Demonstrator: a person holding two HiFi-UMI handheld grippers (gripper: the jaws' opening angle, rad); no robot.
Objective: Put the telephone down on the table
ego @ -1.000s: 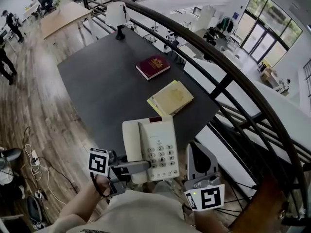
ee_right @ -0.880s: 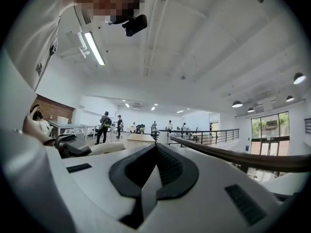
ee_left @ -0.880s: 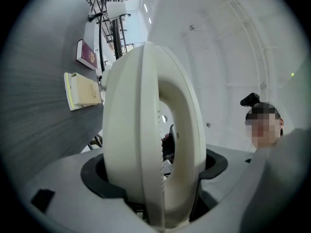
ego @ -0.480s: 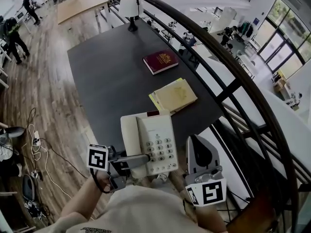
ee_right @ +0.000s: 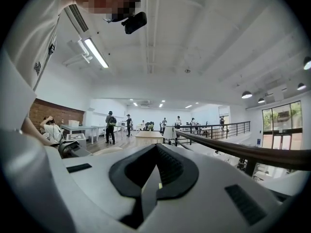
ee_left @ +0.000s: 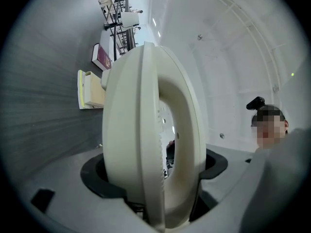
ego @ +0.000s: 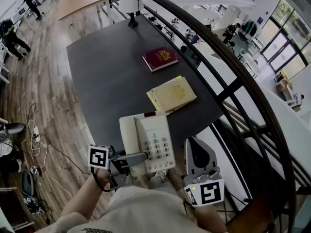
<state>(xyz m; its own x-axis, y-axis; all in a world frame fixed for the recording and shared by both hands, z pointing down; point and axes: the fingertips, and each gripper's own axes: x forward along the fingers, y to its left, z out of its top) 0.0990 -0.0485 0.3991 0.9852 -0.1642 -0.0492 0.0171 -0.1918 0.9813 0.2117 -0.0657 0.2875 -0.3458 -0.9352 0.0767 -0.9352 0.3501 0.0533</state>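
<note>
Two tongs are showing low in the head view, partly cut off by the person's pale shirt. The left tongs are clamping the near end of the telephone. Its smooth cream body is filling their own view edge-on and hiding most of what is lying ahead. Whether the telephone's underside is touching the table is hard to tell; it is reaching forward from the left tongs over the table's near edge. The right tongs are pressing shut on nothing, just right of the telephone and pointing toward a dark curved railing. Beyond the left tongs, on the matt dark grey rectangular table, a yellow notebook and then a red book are lying flat, and a white lamp is standing farthest off. Wood floor is running along to the left.
</note>
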